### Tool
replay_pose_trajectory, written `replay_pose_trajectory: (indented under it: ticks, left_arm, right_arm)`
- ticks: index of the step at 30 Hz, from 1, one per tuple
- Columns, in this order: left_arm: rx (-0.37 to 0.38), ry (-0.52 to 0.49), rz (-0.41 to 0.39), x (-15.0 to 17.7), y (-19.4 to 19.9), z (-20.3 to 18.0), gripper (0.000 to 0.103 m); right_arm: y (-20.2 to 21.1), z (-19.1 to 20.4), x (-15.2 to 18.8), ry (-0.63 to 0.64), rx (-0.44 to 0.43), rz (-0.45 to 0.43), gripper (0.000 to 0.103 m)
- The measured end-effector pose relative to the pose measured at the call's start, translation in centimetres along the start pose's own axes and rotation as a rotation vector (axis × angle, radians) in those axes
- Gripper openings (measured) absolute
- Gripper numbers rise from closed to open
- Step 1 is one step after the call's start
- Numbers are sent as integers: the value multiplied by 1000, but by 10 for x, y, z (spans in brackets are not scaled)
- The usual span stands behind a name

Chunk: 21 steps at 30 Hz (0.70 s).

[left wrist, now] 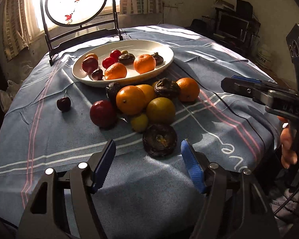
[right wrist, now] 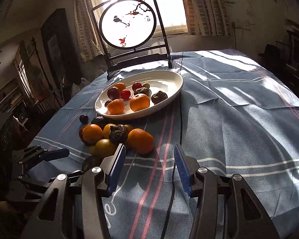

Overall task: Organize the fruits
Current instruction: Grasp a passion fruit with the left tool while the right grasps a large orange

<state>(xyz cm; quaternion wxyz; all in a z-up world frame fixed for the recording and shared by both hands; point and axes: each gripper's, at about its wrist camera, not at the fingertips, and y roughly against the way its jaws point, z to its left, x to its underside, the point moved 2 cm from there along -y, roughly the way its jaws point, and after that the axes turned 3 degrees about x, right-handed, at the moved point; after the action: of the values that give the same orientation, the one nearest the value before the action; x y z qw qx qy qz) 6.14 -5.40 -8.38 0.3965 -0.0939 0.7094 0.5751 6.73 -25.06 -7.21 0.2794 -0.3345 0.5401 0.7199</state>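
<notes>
Both grippers released, nothing held.
Left gripper [left wrist: 148,152] view shows whole dark wrinkled fruit [left wrist: 159,140]; right gripper [right wrist: 149,157] view hides most of it.

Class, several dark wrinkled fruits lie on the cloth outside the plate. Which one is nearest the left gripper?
The flat dark fruit lying alone just ahead of the left gripper; the other two sit farther back, nearer the plate.

White plate [left wrist: 165,63], orange mandarins [left wrist: 130,100], blue cloth [left wrist: 49,135] w/ pink-white stripes.
</notes>
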Motion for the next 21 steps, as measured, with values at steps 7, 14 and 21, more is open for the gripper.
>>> replay_pose_trajectory:
  ticks: [7,14,21]
  left_arm:
    - [18,39,8,-2,-16,-3,39]
    - [31,59,-64,-2,18,0,39]
    - [35,81,-86,-2,31,10,39]
  right_arm:
    - [-7,-1,7,12,10,40,51]
    - [-37,-4,-6,-32,-34,97,51]
    - [-66,5,-13,-51,-63,154,51]
